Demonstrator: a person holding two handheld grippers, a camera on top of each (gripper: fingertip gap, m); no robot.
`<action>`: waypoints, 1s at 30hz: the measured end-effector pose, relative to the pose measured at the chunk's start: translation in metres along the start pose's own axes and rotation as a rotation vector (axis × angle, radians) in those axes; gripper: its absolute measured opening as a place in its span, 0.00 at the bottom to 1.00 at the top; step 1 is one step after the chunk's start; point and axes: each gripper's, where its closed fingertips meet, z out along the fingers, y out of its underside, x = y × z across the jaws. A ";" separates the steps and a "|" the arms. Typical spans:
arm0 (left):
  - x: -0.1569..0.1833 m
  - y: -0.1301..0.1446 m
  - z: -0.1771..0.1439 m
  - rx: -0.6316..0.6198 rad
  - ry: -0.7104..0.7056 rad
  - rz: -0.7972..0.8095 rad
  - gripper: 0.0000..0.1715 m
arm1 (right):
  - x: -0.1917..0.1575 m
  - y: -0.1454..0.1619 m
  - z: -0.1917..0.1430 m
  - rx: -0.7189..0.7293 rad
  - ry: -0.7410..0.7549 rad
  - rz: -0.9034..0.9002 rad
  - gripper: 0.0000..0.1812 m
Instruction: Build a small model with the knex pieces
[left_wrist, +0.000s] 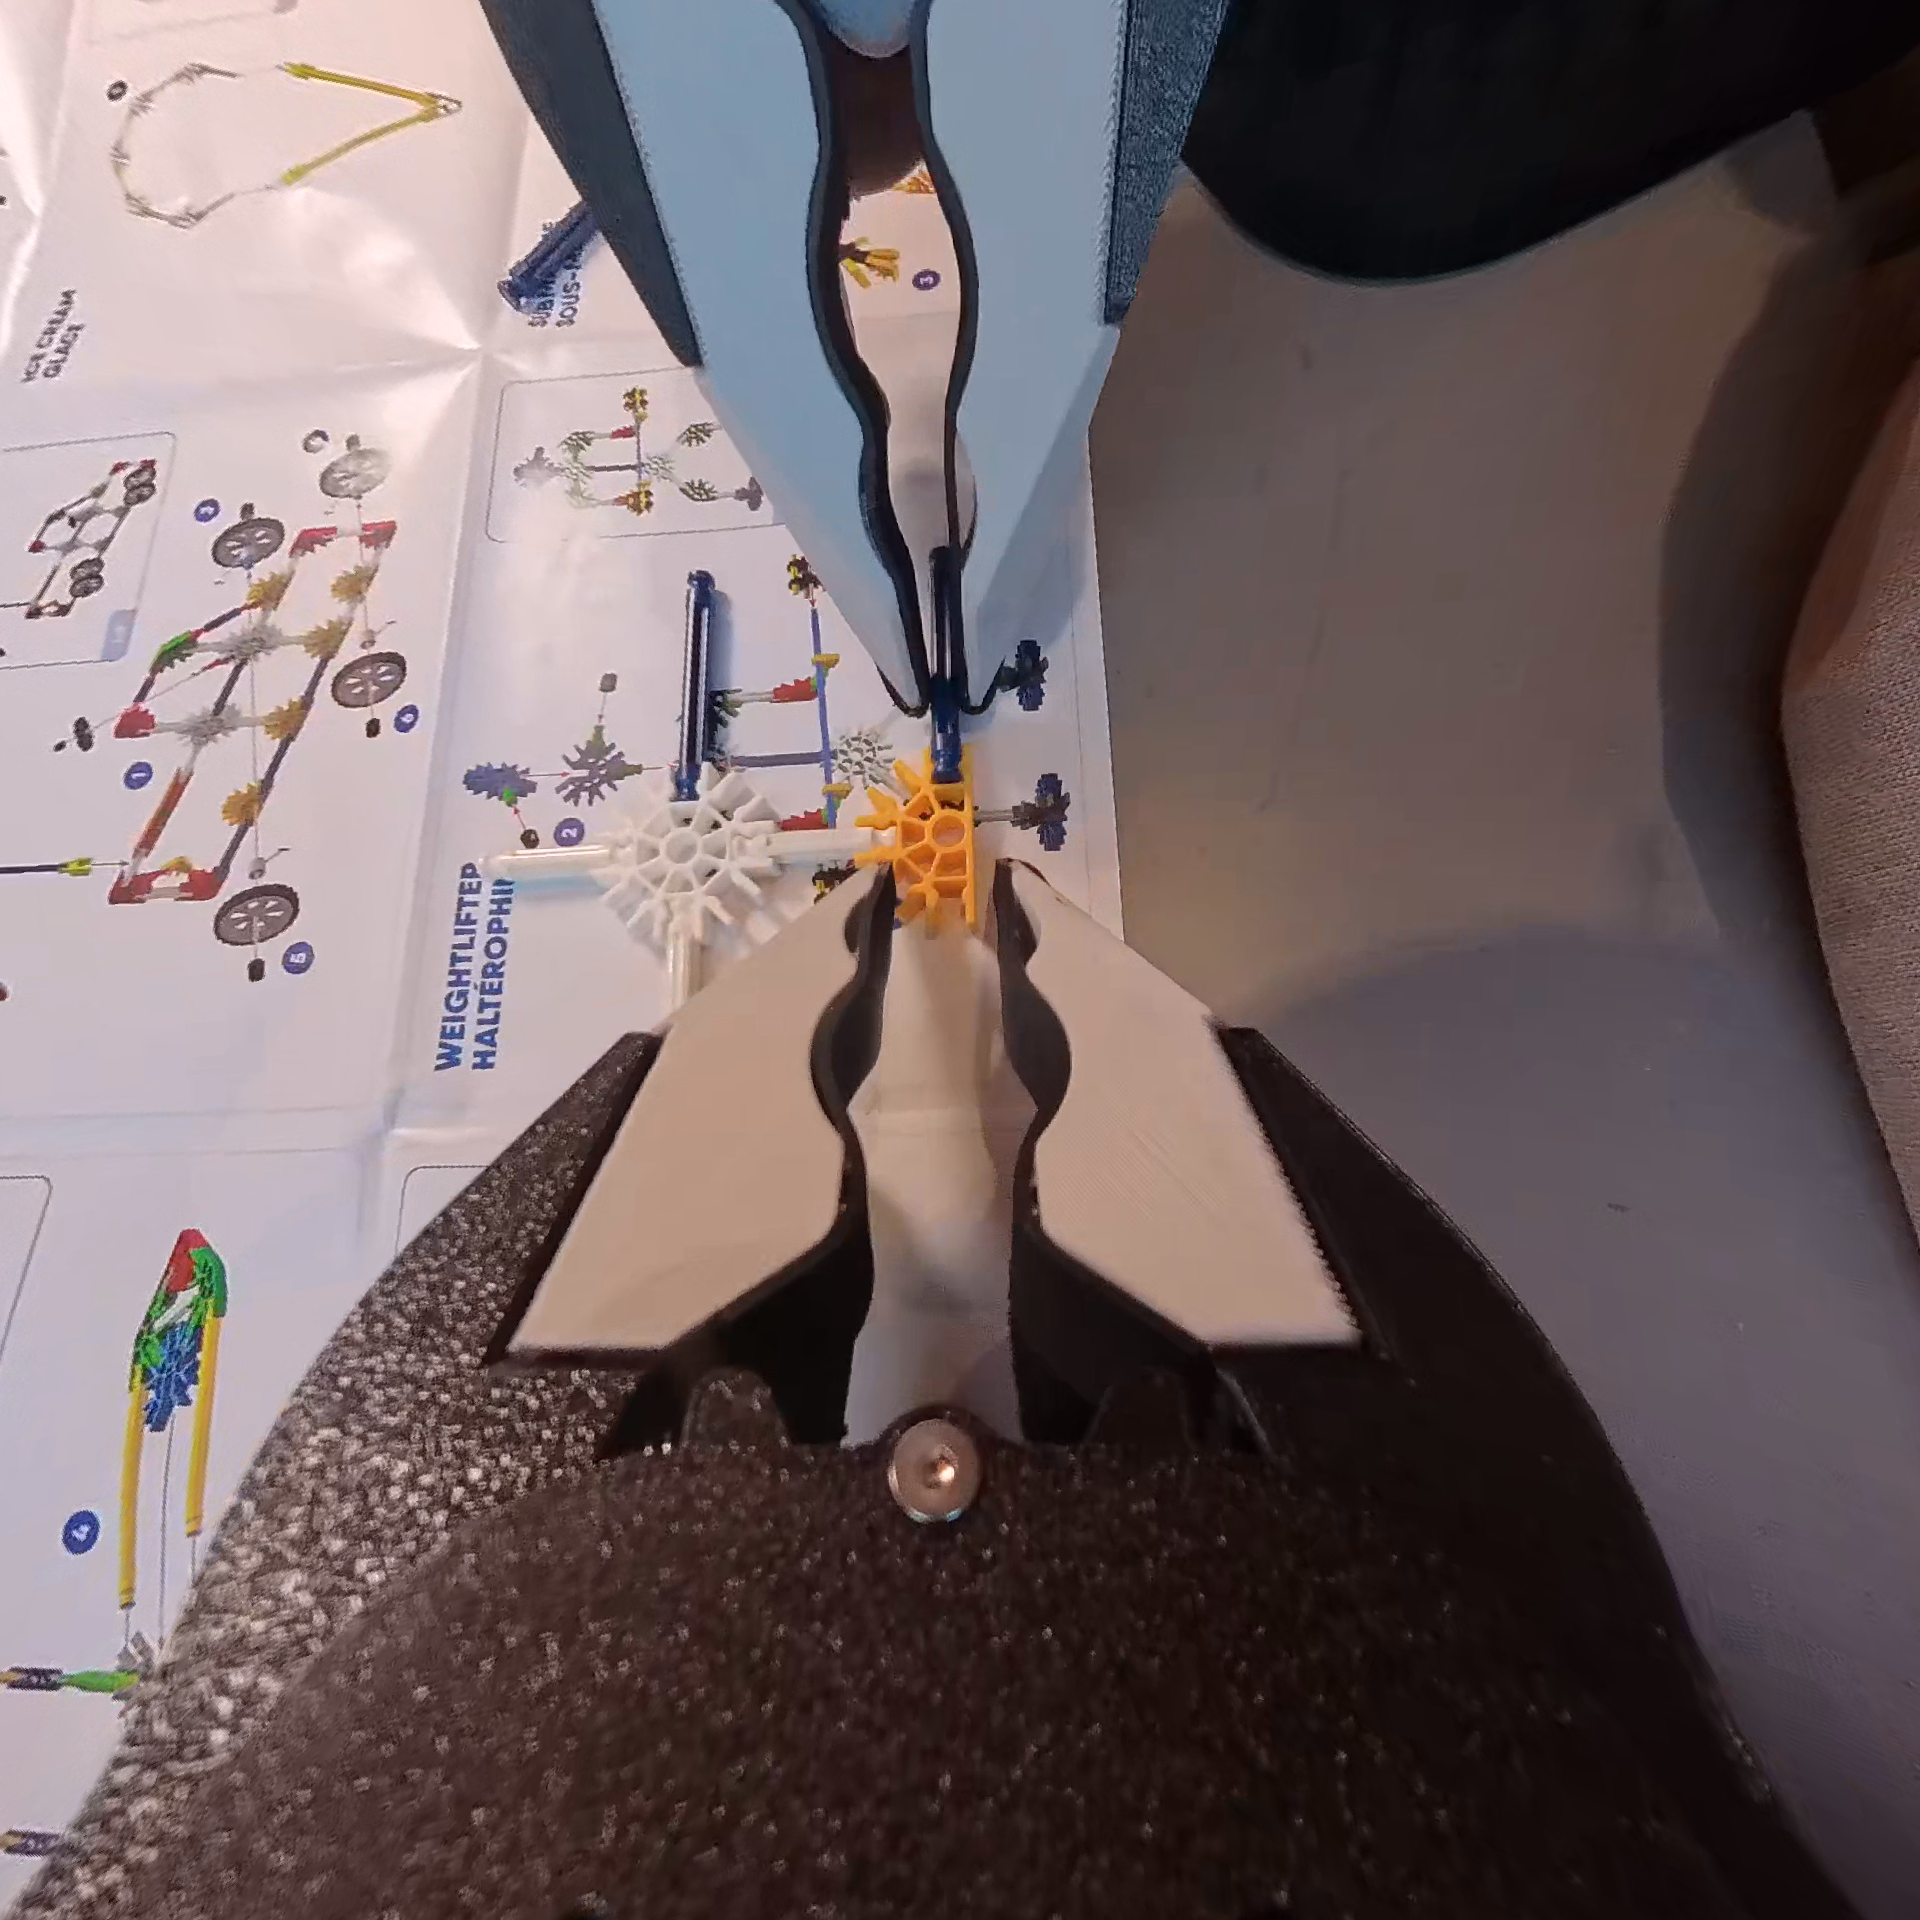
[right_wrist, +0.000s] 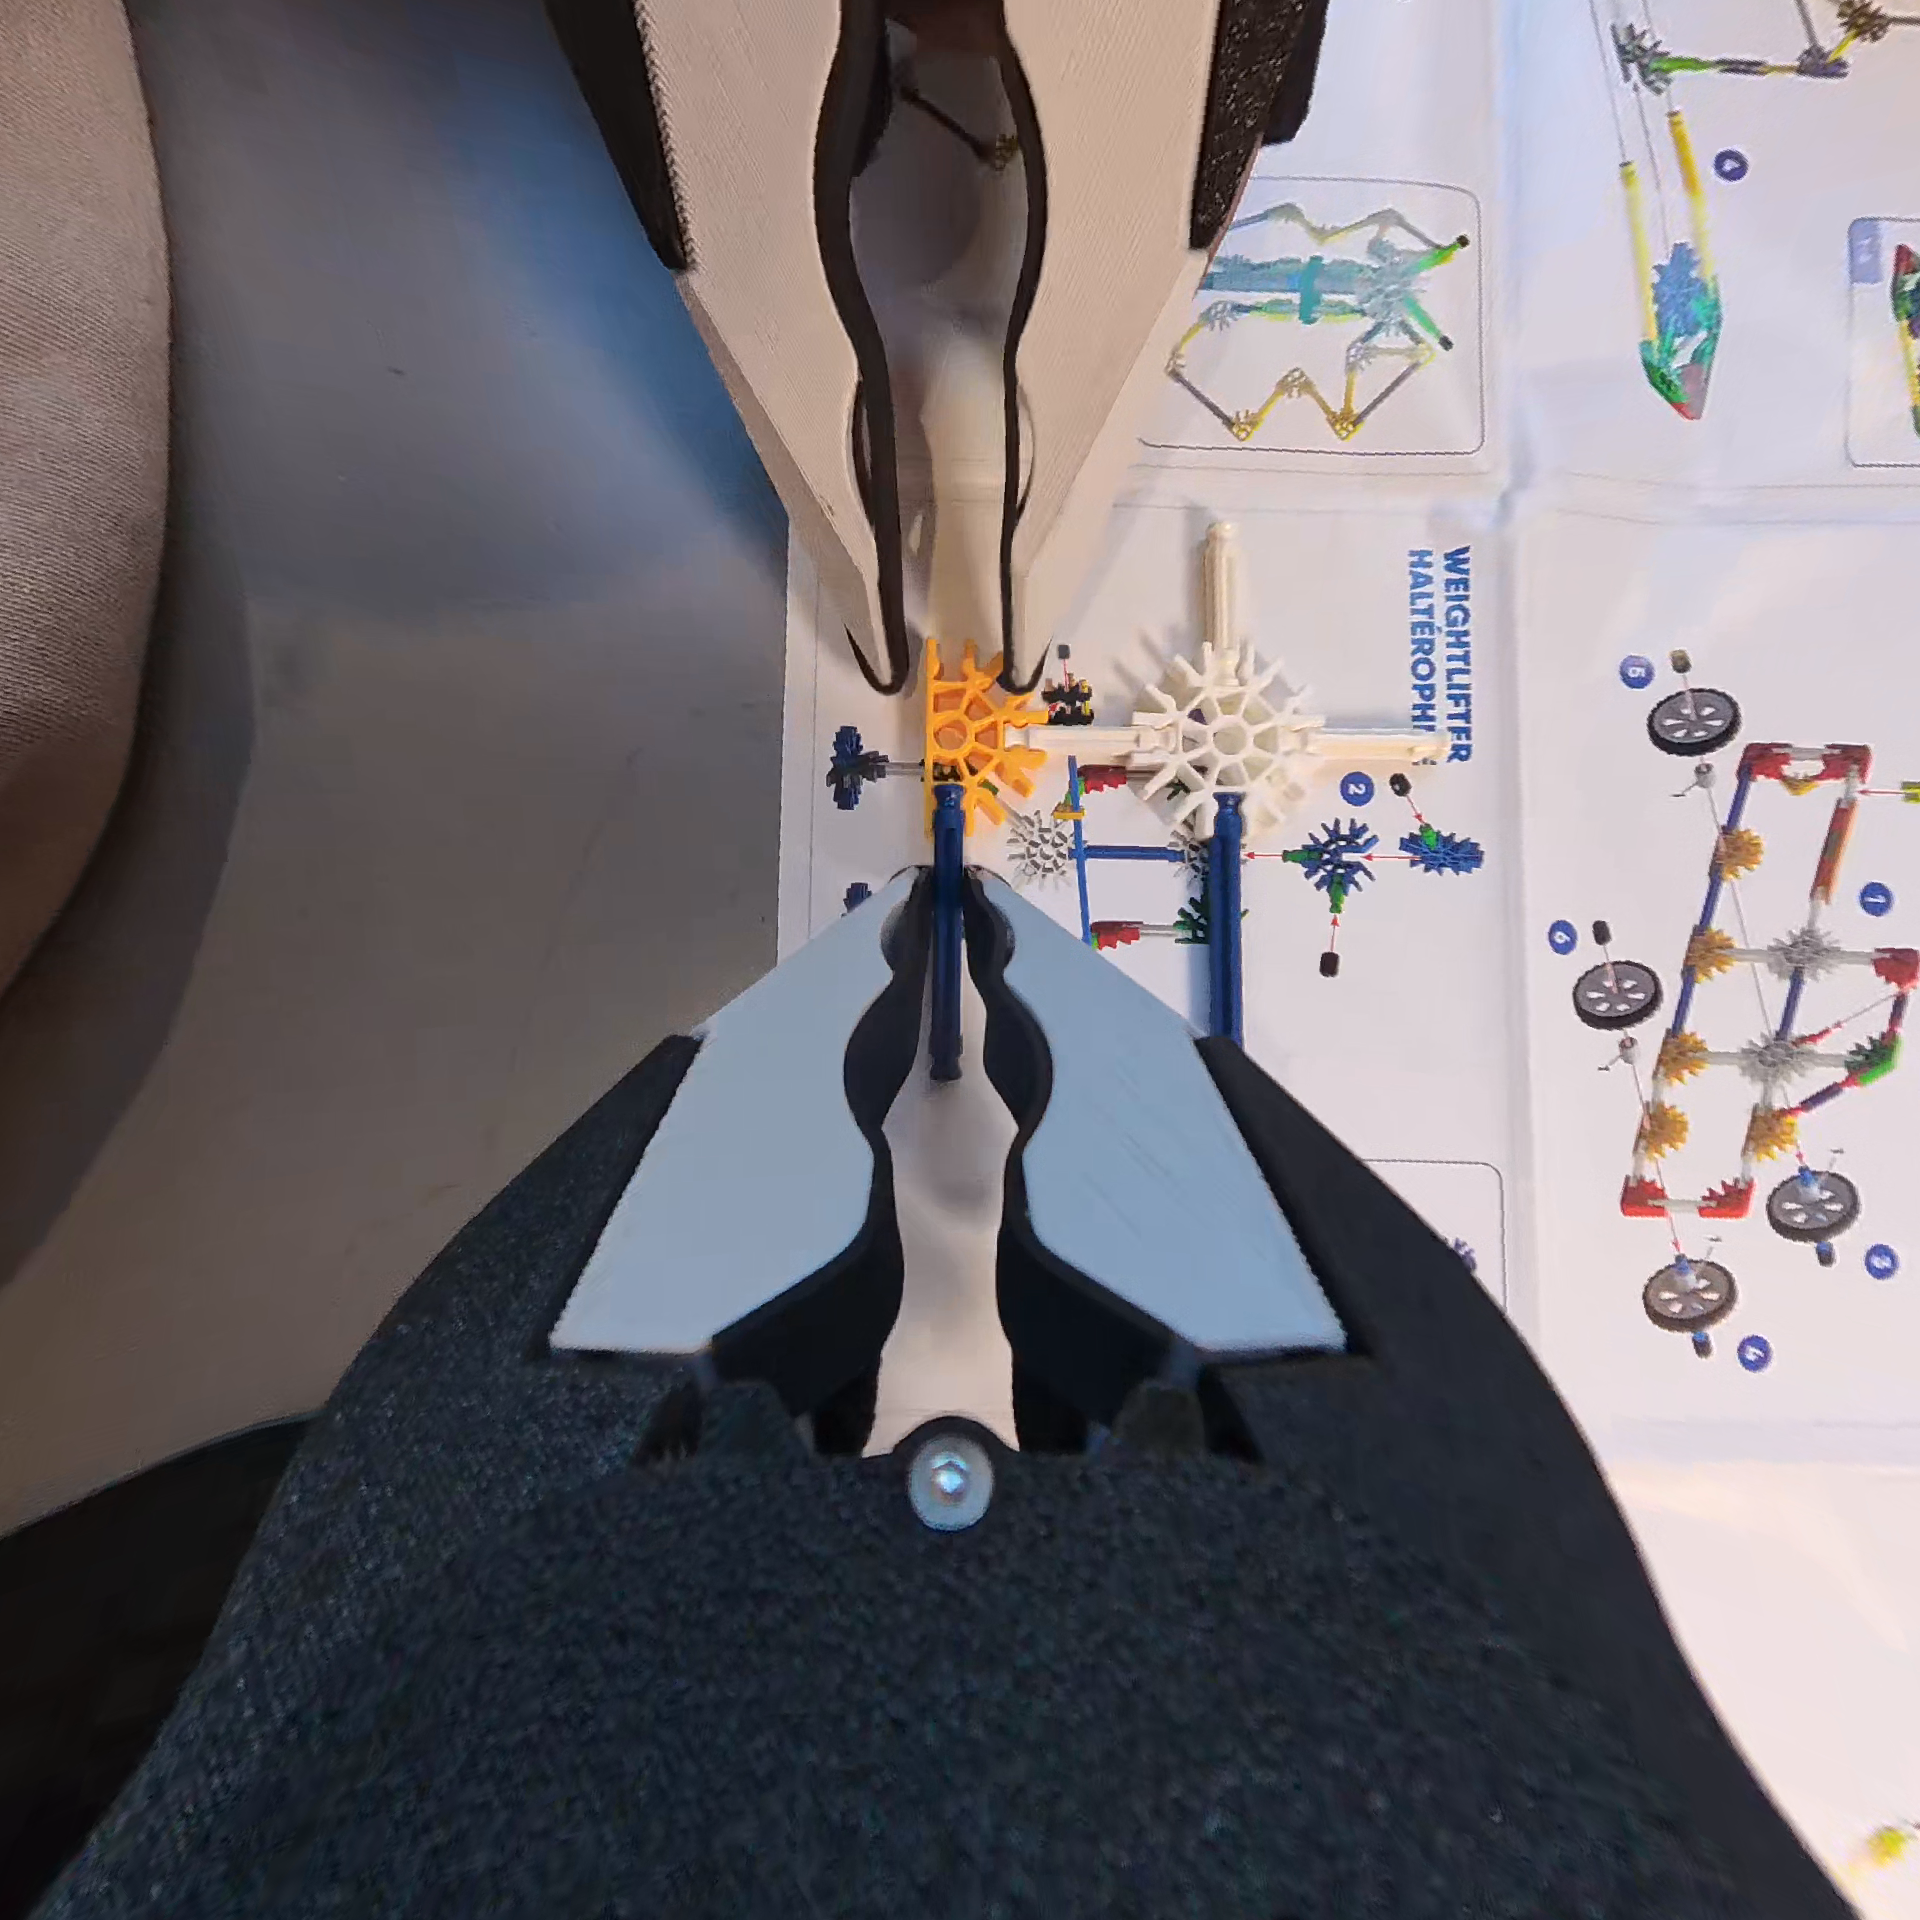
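Two grippers, right gripper (right_wrist: 943, 894) fingers clamping blue rod (right_wrist: 945, 935), left gripper (left_wrist: 940, 883) fingers parted around yellow connector (left_wrist: 930, 836).

A two-line heading (right_wrist: 1439, 655) in bold blue capitals is running along the unfolded white instruction sheet (left_wrist: 312, 1039), just beside the white snowflake connector (left_wrist: 686, 847), past the tip of one of its white rods. Small blue discs carrying white step digits, one (left_wrist: 568, 831) close to the same connector, are dotting the printed model drawings farther off. A smaller two-line caption in dark capitals (left_wrist: 52, 338) is sitting well away from the connector, near the sheet's far edge. Another blue caption is showing only partly.
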 end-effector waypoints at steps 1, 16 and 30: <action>0.000 0.000 0.000 -0.003 -0.002 -0.002 0.09 | 0.000 0.000 0.000 0.001 0.000 0.002 0.03; -0.002 0.002 -0.001 -0.008 -0.006 -0.011 0.08 | 0.002 -0.017 -0.001 0.077 0.033 -0.011 0.00; -0.003 0.001 0.001 -0.022 -0.006 -0.096 0.07 | 0.001 -0.014 0.005 -0.076 -0.022 0.109 0.00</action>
